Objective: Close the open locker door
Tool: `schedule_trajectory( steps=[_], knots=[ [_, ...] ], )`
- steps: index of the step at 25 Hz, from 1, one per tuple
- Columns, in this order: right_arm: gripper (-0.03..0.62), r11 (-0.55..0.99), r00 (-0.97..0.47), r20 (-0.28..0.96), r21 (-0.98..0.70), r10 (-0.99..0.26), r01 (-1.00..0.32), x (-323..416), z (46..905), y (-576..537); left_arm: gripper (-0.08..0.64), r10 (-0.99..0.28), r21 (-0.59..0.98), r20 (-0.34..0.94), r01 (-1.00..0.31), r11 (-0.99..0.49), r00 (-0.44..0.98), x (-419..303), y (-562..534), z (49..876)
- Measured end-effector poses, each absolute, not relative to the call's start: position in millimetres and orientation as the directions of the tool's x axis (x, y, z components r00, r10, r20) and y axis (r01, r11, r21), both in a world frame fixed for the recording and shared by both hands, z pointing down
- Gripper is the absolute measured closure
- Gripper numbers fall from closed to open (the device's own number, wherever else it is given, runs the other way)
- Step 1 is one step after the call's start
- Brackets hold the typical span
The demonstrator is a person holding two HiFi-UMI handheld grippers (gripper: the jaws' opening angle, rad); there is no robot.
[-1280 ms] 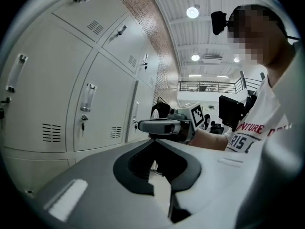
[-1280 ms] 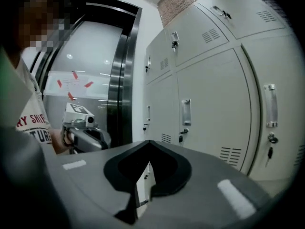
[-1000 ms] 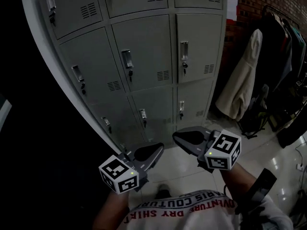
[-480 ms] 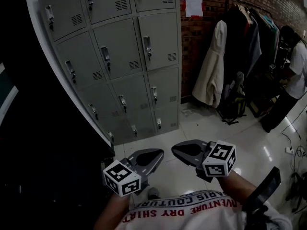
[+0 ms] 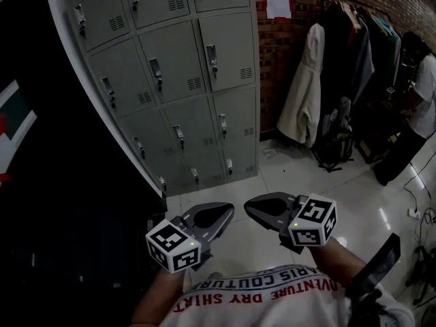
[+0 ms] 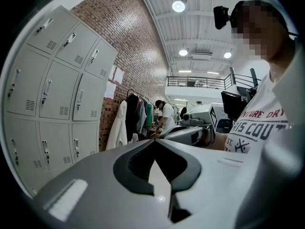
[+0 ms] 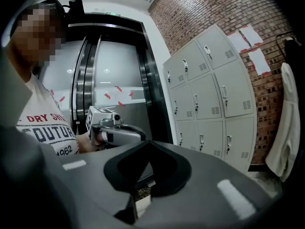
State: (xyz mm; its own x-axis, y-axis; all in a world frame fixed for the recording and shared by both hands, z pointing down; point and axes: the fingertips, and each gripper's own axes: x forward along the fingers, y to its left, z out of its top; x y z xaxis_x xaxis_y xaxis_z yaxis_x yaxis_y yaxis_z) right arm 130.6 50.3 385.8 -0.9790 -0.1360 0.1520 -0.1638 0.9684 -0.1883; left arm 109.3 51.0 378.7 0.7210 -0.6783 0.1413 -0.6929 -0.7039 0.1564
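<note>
A grey bank of lockers [image 5: 184,80] stands ahead and to the left in the head view; every door I can see lies flat and shut, each with a small handle. Both grippers hang low in front of my chest, well short of the lockers. My left gripper [image 5: 219,214] is shut with nothing in it, its jaws meeting at the tip [image 6: 155,142]. To its right, my right gripper [image 5: 256,206] is also shut and empty [image 7: 147,144]. The lockers [image 6: 57,94] show at the left of the left gripper view and the lockers [image 7: 209,99] at the right of the right gripper view.
A clothes rack [image 5: 340,80] with coats and bags stands right of the lockers against a brick wall [image 5: 276,39]. A person [image 5: 415,114] stands at the far right. Glossy floor tiles [image 5: 306,182] lie ahead. Dark lift doors [image 7: 109,94] are left of the lockers.
Over the last second the lockers have drawn further off and shifted left in view, bringing the clothes rack and the person into sight. Both grippers kept their place, shut.
</note>
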Motion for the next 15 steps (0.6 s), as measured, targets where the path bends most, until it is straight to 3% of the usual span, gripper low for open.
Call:
schedule_trajectory(
  steps=[15],
  knots=[
    [0.597,0.975,-0.982,0.147,-0.173,-0.116,-0.141,132,379,74,0.557,-0.688,0.140,0.133,-0.701,-0.699,0.713,112,75,370]
  ],
)
